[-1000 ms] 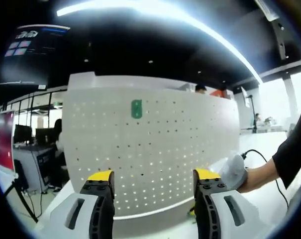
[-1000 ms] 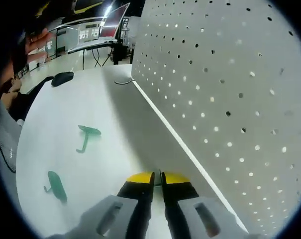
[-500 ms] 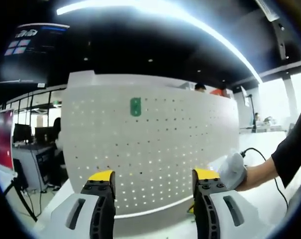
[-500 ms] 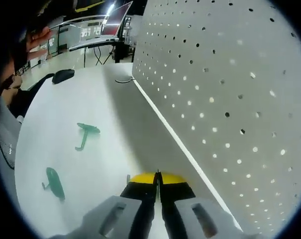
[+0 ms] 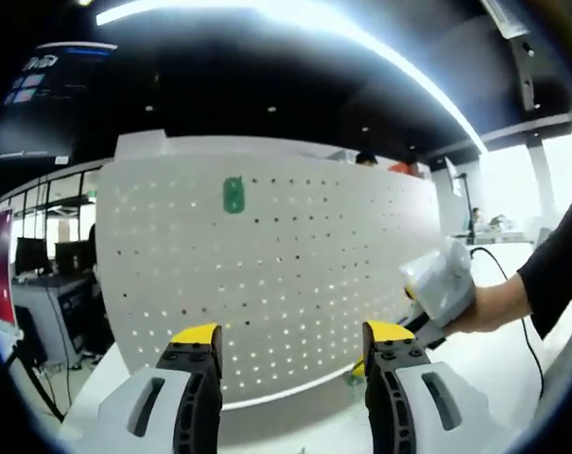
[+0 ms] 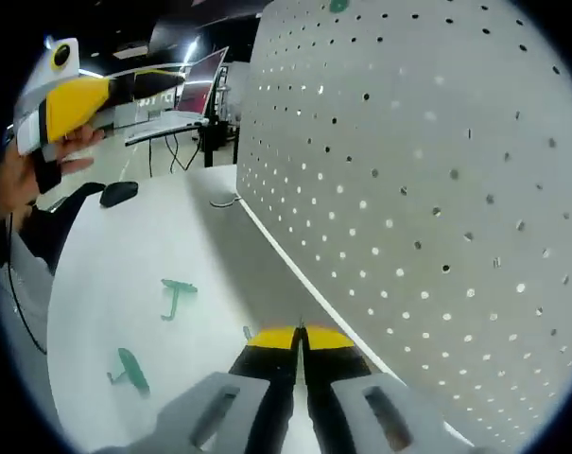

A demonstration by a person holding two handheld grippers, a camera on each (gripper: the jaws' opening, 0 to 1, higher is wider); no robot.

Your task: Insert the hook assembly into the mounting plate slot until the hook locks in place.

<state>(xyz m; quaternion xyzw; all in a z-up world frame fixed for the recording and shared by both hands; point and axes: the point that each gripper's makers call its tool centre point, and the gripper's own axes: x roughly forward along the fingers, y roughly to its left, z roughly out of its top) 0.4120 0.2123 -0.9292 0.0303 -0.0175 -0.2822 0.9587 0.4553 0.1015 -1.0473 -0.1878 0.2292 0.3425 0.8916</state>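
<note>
Facing the pegboard (image 5: 267, 284), the left tool (image 5: 290, 345) gapes while the right tool (image 6: 301, 339), pinched together on something unresolved, risks missing a slot.

left faces pegboard (image 5: 267, 284); right skims it

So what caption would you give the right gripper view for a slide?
Shut right gripper low over a white table, beside a pegboard, with two green hooks lying loose.

A bright ceiling strip (image 5: 295, 19) is glaring above the dim room, light is shining through the pegboard (image 5: 267, 284) holes, its shadow is falling across the surface (image 6: 134, 284), and edges are bending and blurring.
</note>
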